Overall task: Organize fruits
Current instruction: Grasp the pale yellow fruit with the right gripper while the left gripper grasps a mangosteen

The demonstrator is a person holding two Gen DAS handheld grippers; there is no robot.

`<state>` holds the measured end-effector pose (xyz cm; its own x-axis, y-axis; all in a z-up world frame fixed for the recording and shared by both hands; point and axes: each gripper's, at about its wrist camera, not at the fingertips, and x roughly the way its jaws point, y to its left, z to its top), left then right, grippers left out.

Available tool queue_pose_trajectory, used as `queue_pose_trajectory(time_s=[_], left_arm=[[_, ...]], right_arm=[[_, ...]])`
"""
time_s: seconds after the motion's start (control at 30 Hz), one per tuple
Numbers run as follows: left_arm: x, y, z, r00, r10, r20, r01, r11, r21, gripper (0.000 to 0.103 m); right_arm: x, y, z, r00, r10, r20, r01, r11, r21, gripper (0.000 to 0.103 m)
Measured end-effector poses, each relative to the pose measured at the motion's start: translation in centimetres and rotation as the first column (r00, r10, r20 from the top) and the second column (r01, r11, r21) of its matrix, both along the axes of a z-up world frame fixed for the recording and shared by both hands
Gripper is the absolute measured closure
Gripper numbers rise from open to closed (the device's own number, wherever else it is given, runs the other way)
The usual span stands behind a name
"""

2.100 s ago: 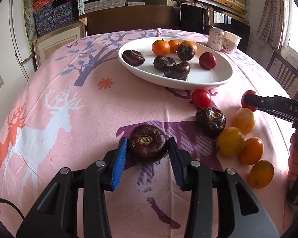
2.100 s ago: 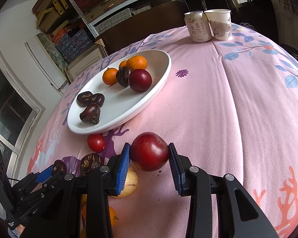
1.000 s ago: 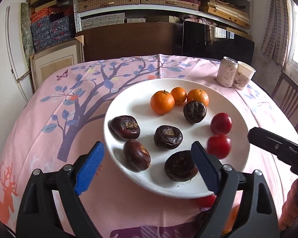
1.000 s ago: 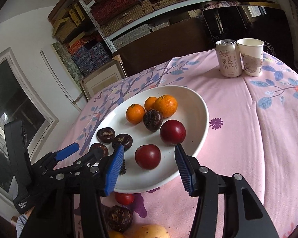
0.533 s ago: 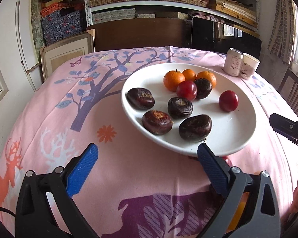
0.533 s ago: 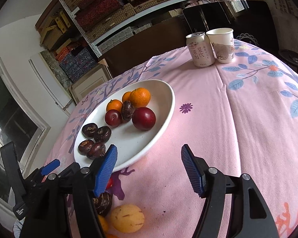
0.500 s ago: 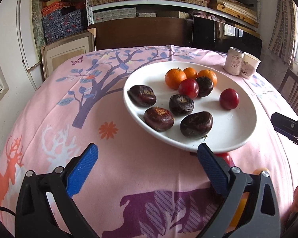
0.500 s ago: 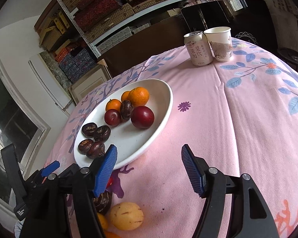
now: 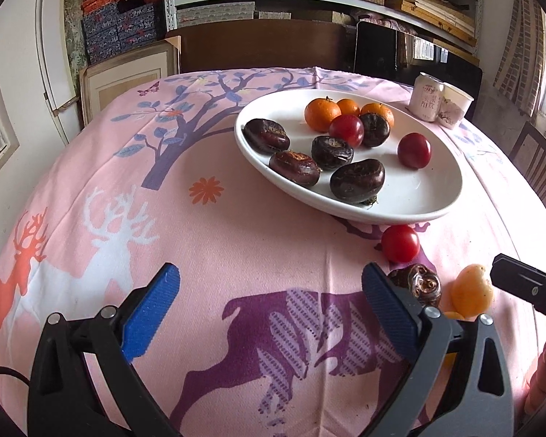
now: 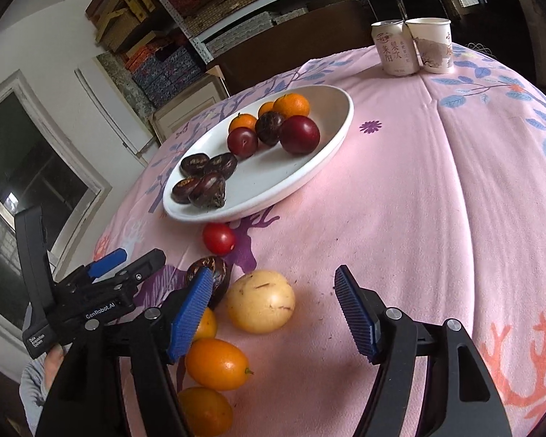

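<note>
A white oval plate (image 9: 418,215) (image 10: 331,145) holds several oranges, dark water chestnuts and two red plums. In front of it on the pink cloth lie a red tomato (image 9: 400,243) (image 10: 219,238), a dark water chestnut (image 9: 418,286) (image 10: 214,266), a pale yellow fruit (image 10: 260,300) and orange fruits (image 10: 216,364) (image 9: 471,291). My left gripper (image 9: 269,280) is wide open over bare cloth, with nothing in it. The jaws of my right gripper (image 10: 273,276) are opening. The yellow fruit lies loose between them, untouched by the pads.
A drink can (image 9: 427,96) (image 10: 395,49) and a paper cup (image 9: 455,103) (image 10: 431,45) stand at the table's far edge. A wooden chair (image 9: 538,160) is at the right. Shelves with boxes fill the back wall.
Both grippers let go of their fruits over the plate, widened and drew back toward the loose fruits near the table's front. The plum rolled up against the oranges.
</note>
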<state>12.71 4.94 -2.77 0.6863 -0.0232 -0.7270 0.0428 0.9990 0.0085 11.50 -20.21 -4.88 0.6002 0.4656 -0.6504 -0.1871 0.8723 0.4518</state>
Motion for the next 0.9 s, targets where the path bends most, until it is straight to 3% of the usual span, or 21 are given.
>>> queue_pose_trajectory(time_s=[0.33, 0.43, 0.5, 0.6, 0.77, 0.9], left_arm=[[-0.2, 1.1, -0.2, 0.999, 0.029, -0.018, -0.029, 0.999, -0.042, 0.005], [-0.2, 1.0, -0.2, 1.000, 0.025, -0.019, -0.025, 0.999, -0.034, 0.005], [-0.3, 0.8, -0.2, 1.000, 0.022, -0.016, -0.022, 0.999, -0.028, 0.005], [-0.2, 0.6, -0.2, 1.000, 0.016, -0.016, -0.016, 1.000, -0.022, 0.005], [-0.5, 0.0, 0.1, 1.000, -0.020, 0.001, 0.020, 0.999, -0.031, 0.005], [-0.8, -1.3, 0.7, 0.995, -0.098, 0.019, 0.099, 0.992, -0.083, 0.005]], right_arm=[[-0.1, 1.3, -0.6, 0.999, 0.036, -0.023, -0.037, 0.998, -0.048, 0.035], [-0.1, 1.8, -0.6, 0.999, 0.050, -0.019, -0.051, 0.997, -0.065, 0.044], [-0.1, 1.9, -0.7, 0.998, 0.062, -0.021, -0.063, 0.996, -0.067, 0.055], [0.0, 2.0, -0.7, 0.998, 0.067, -0.020, -0.068, 0.995, -0.078, 0.055], [0.0, 1.8, -0.6, 0.998, 0.061, -0.018, -0.063, 0.996, -0.066, 0.060], [0.2, 0.1, -0.1, 1.000, -0.017, -0.001, 0.017, 0.998, -0.053, 0.060]])
